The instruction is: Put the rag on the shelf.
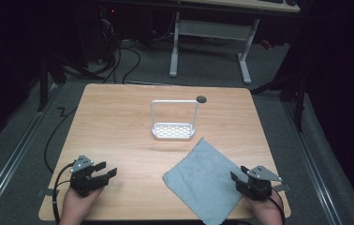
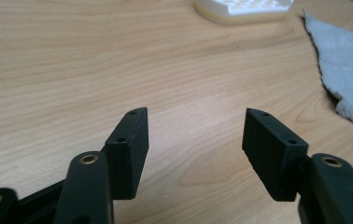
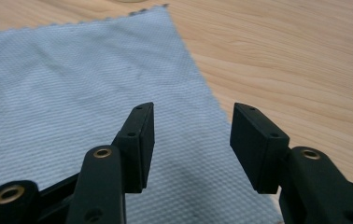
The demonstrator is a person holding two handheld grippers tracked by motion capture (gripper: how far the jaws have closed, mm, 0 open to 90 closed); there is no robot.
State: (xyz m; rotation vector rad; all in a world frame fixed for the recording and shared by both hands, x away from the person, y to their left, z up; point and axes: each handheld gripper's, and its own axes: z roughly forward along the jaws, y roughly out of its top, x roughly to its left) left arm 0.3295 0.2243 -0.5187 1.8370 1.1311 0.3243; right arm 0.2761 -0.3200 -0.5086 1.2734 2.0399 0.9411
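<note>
Cloth flat, both grippers empty

Grey cloth point(image 1: 206, 180) lies flat as a diamond at the table point(image 1: 119, 122) front right, near corner cut off by the frame. Right gripper point(image 1: 237, 179) over its edge, left gripper point(image 1: 106, 169) over bare wood, both with jaws wide. White rack point(image 1: 173, 131) behind the cloth

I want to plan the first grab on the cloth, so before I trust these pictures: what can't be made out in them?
- Grey cloth: near corner cut off by the high view's bottom edge.
- White rack: its upright frame is cut off by the left gripper view's top edge.
- Right gripper: open above the cloth; whether its jaws touch it cannot be told.
- Dark round spot: too small to identify.
</note>
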